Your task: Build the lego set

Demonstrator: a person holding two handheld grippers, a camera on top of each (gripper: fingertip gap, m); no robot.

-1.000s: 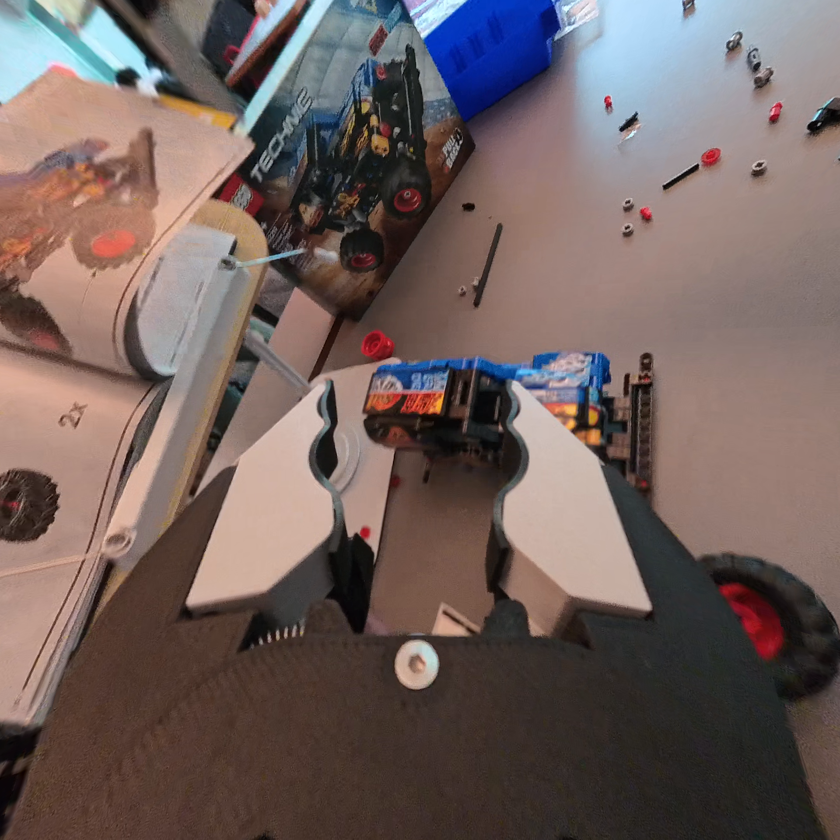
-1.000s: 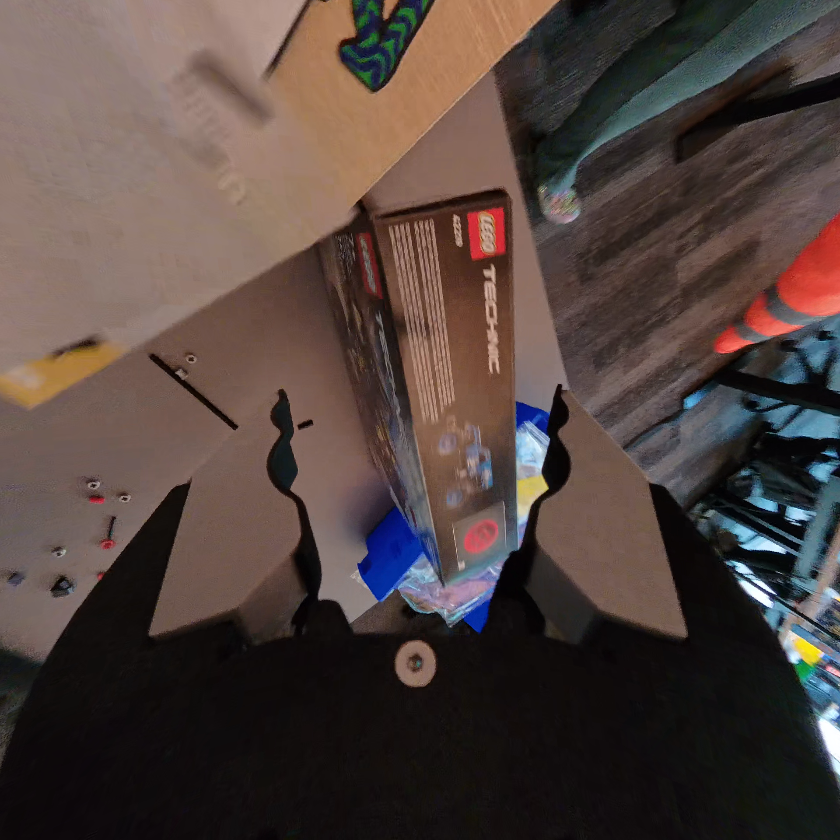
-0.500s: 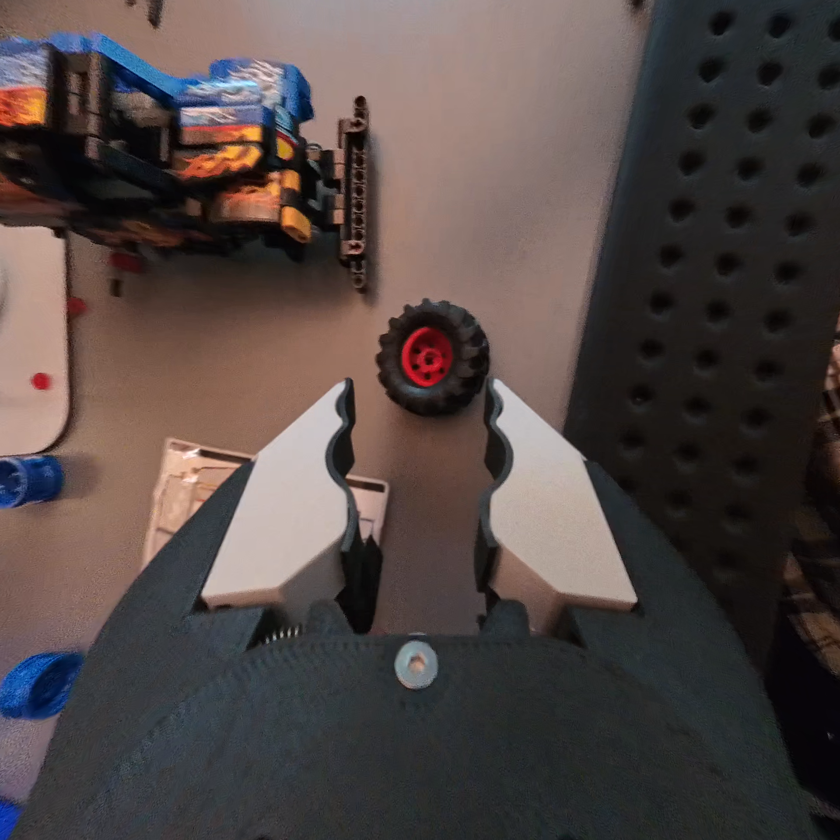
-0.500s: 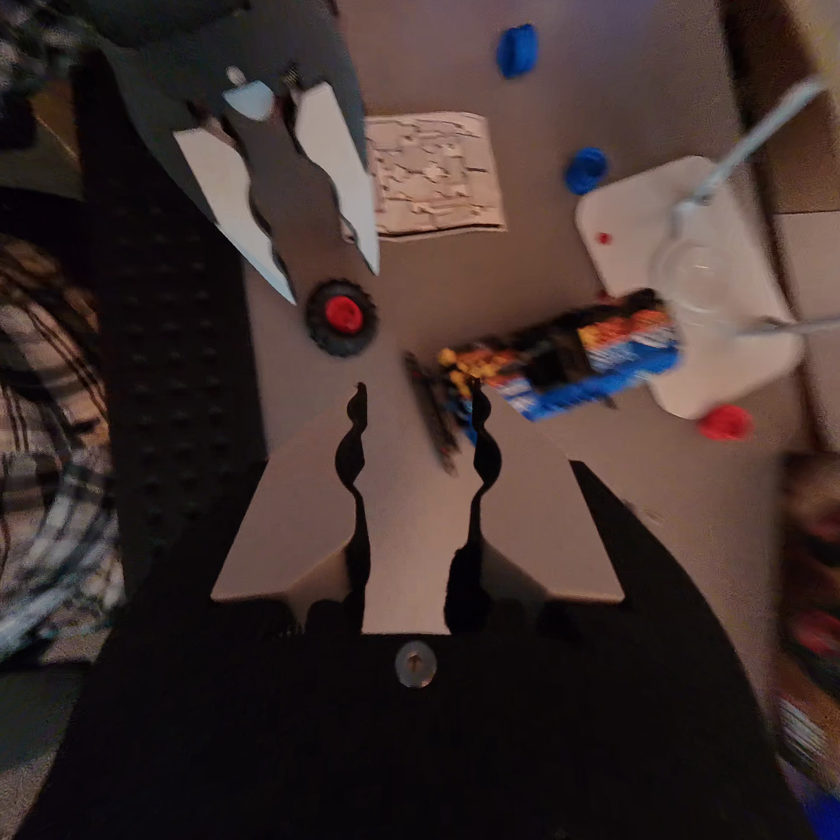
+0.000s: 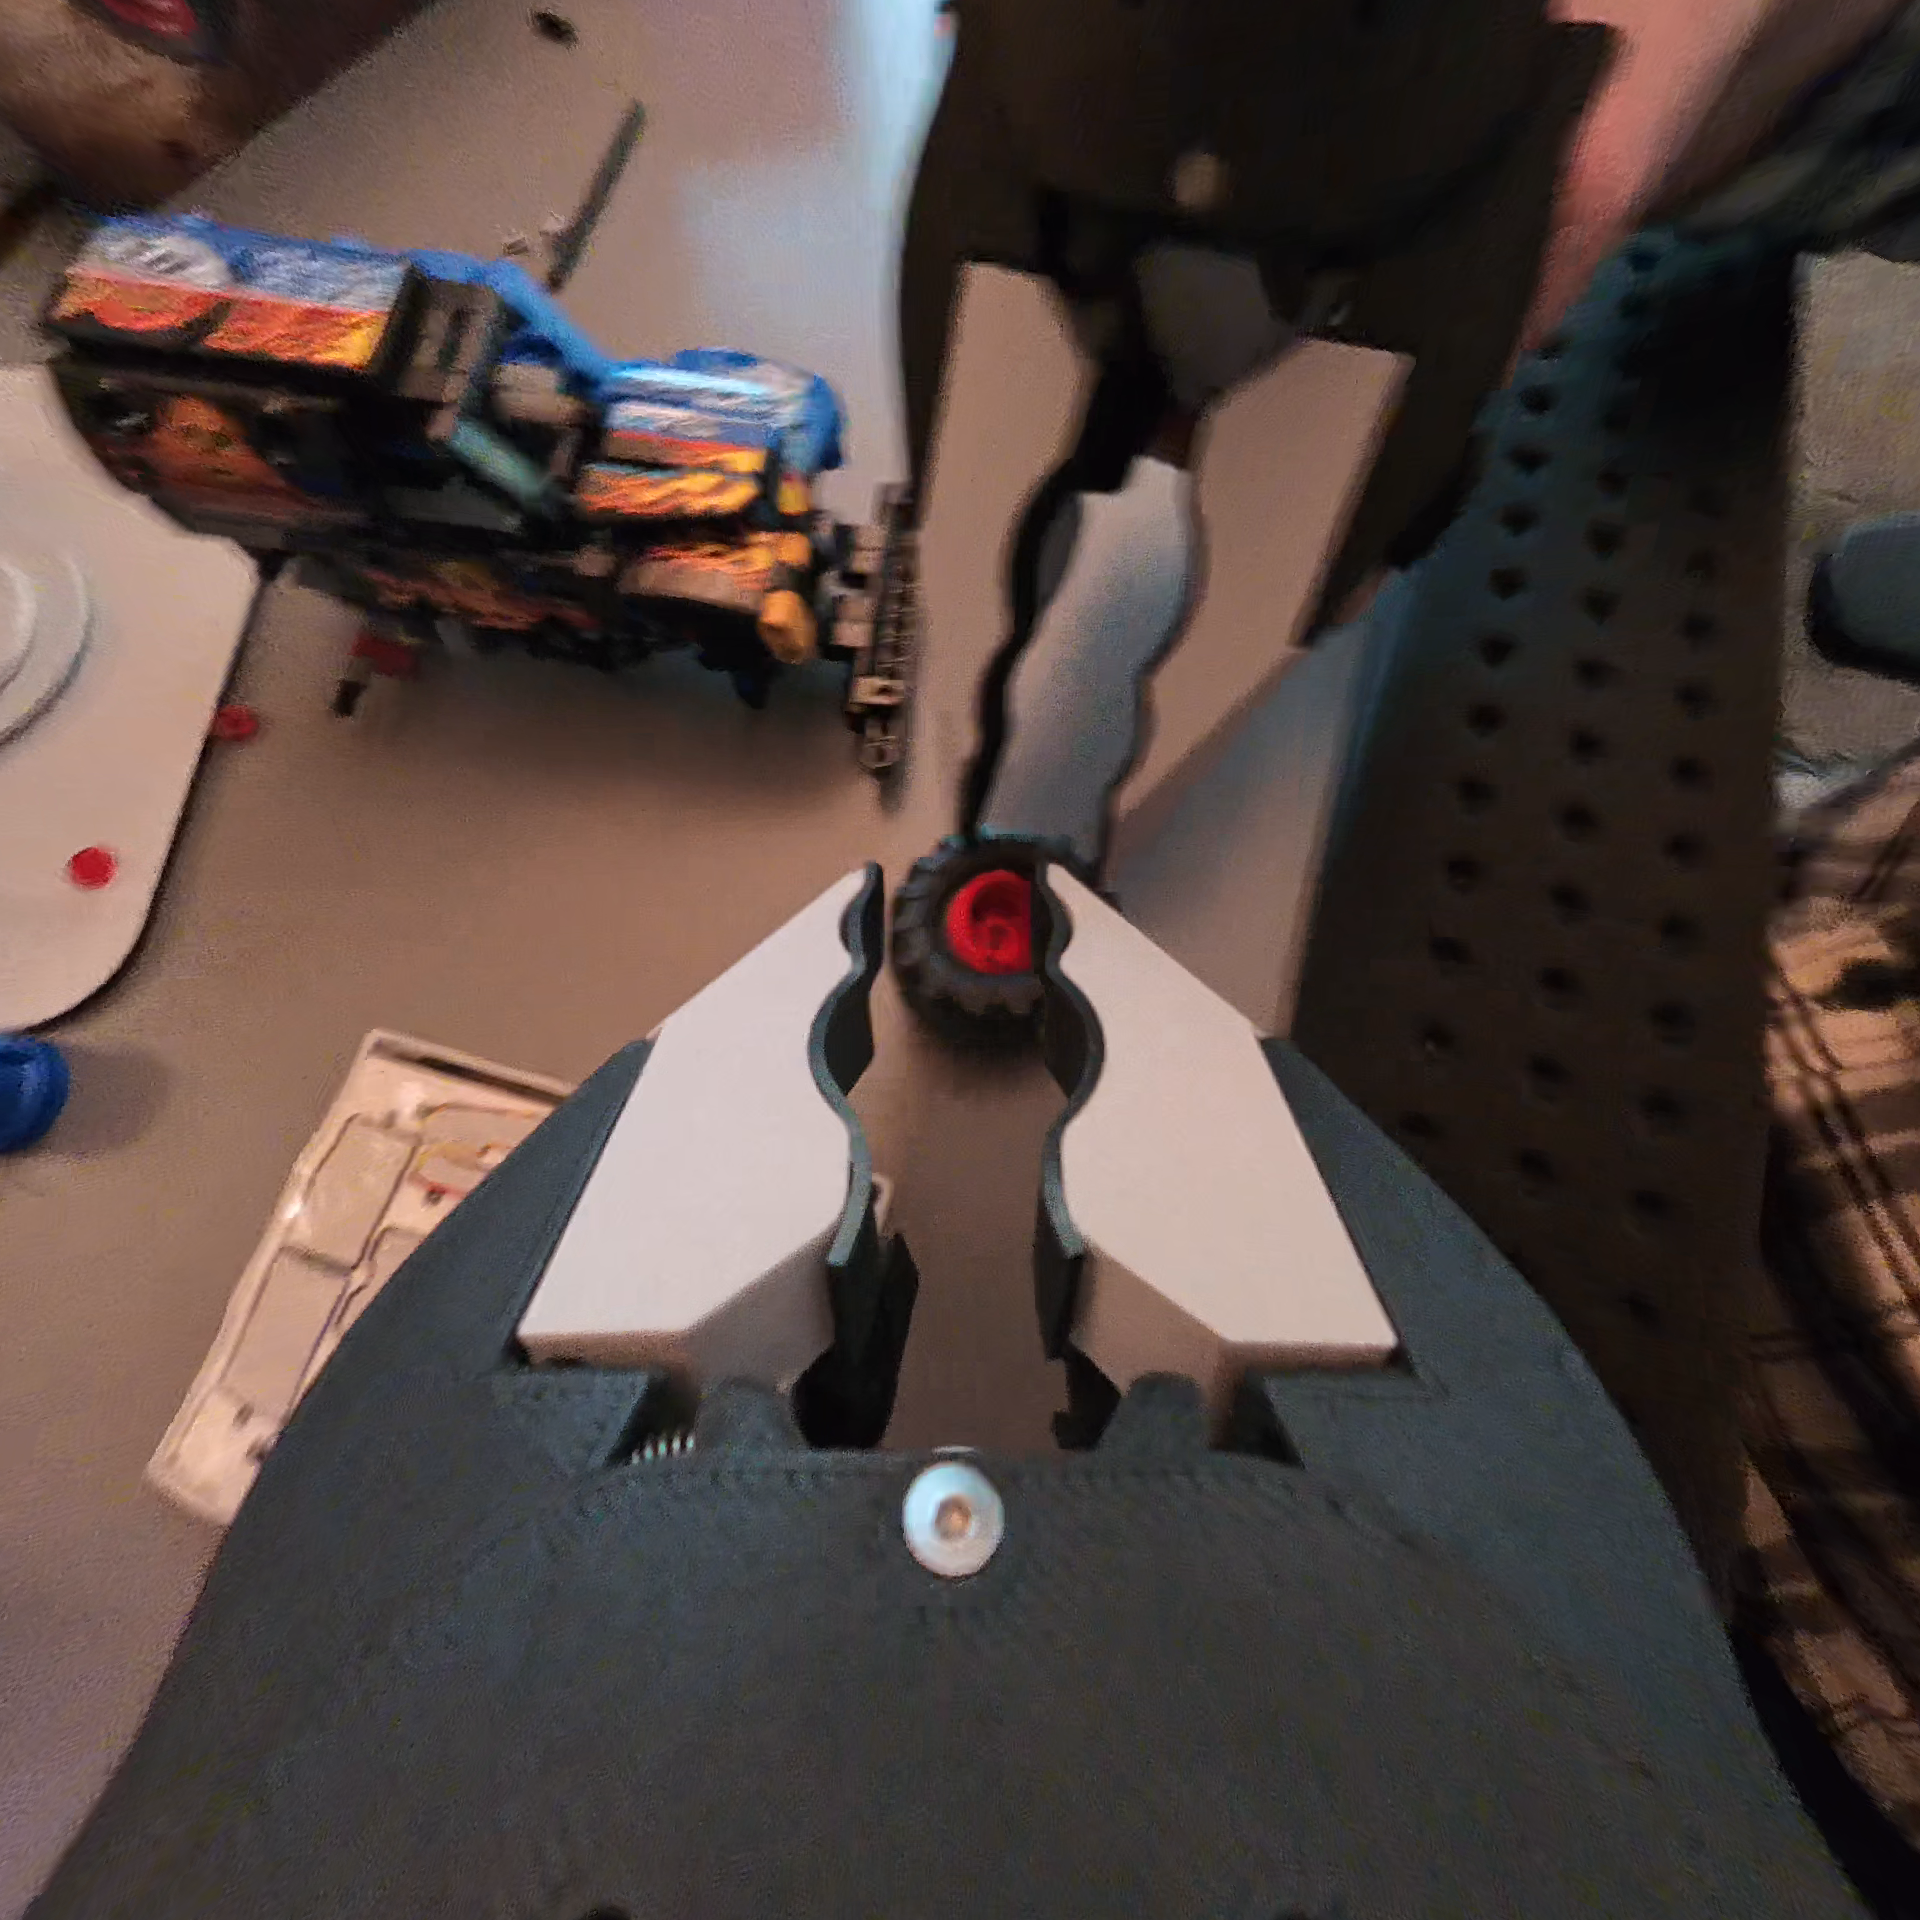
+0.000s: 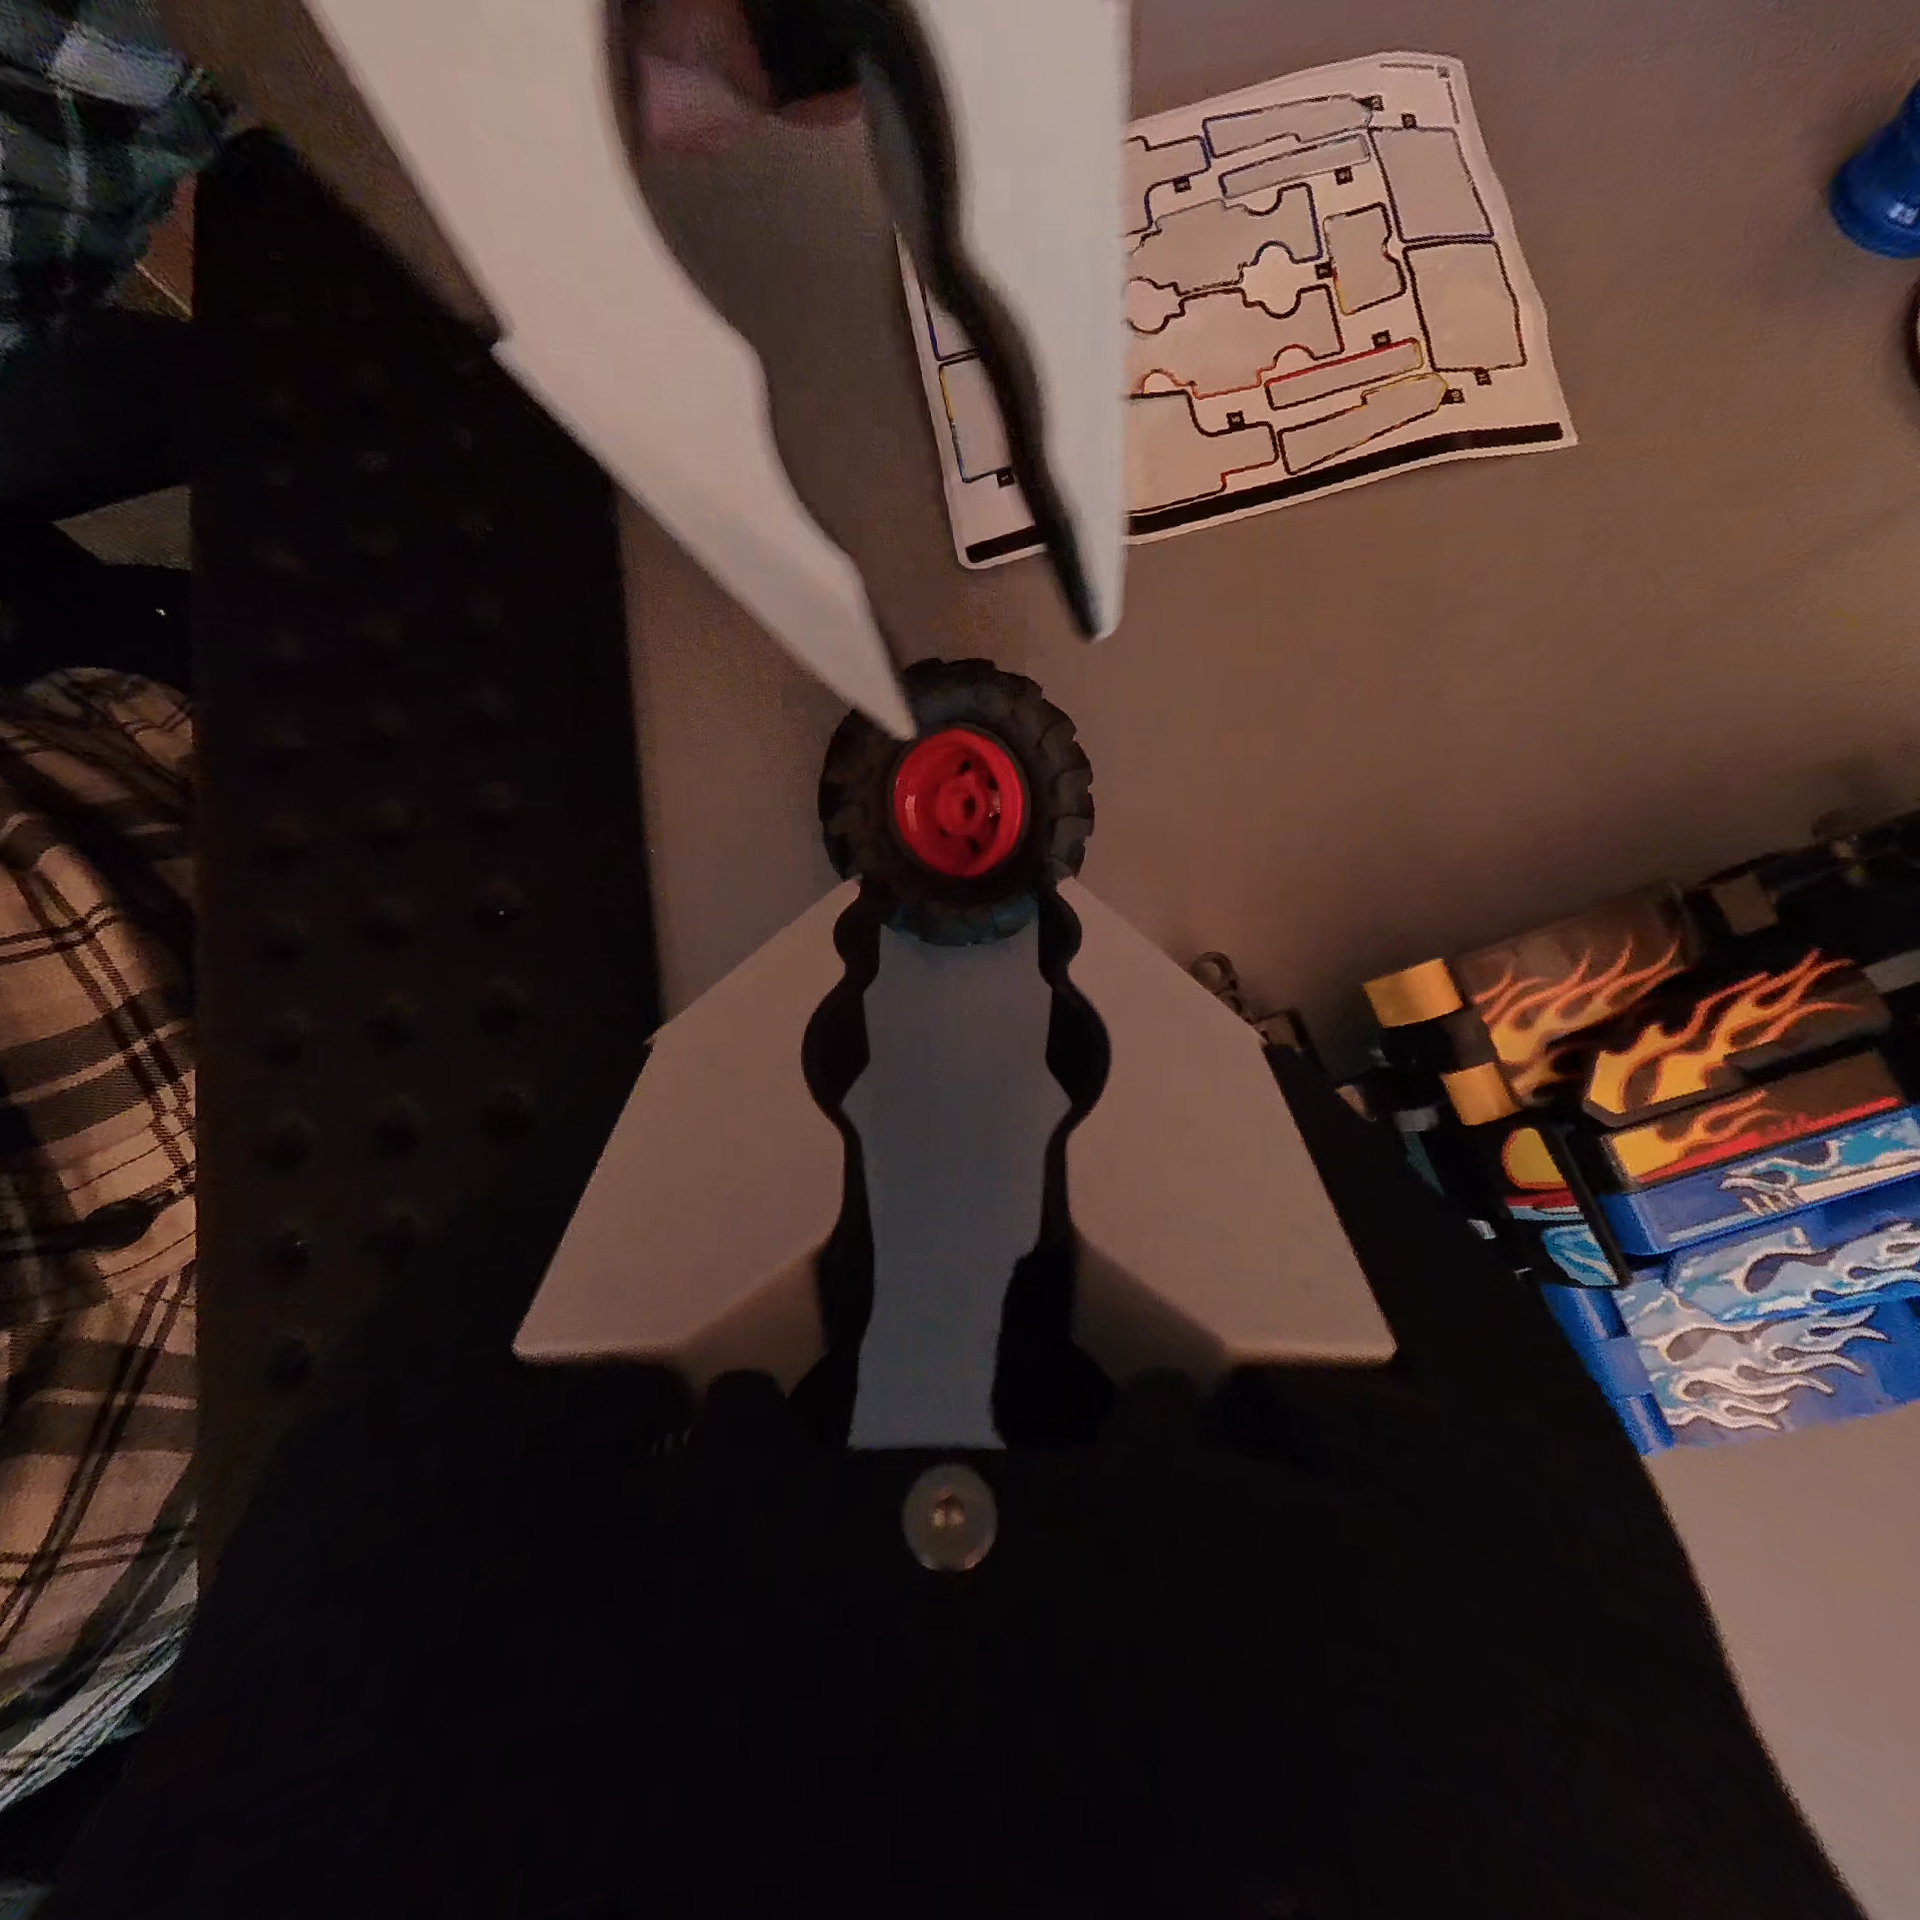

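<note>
- Step in hand, as I judge it: picking up a loose wheel [image 5: 971,940] (black tyre, red hub) to fit onto the truck body [image 5: 447,457]. Wheel lies flat on the grey table [image 5: 520,862], hub up, just short of the truck's front bumper.
- Truck body, blue and black with flame stickers, rests on the table to one side of the wheel; no wheels visible on it from here.
- Left gripper [image 5: 961,894]: jaws released, roughly a wheel's width apart, tips bracketing the wheel. In the right wrist view one left fingertip [image 6: 883,707] appears to touch the tyre's edge; the other hangs clear. Not clamped.
- Right gripper [image 6: 956,904]: jaws parted to about tyre width, tips at the wheel's near rim, possibly touching. Holding nothing.
- Both grippers converge on the wheel from opposite sides, tips close; motion blur on the left one.
- Next move calls for one gripper to close across the tyre and the other to back off or steady the truck; an axle must then be lined up with the hub.
- Nearby: sticker sheet [image 6: 1340,301], black perforated mat [image 6: 405,727].
</note>
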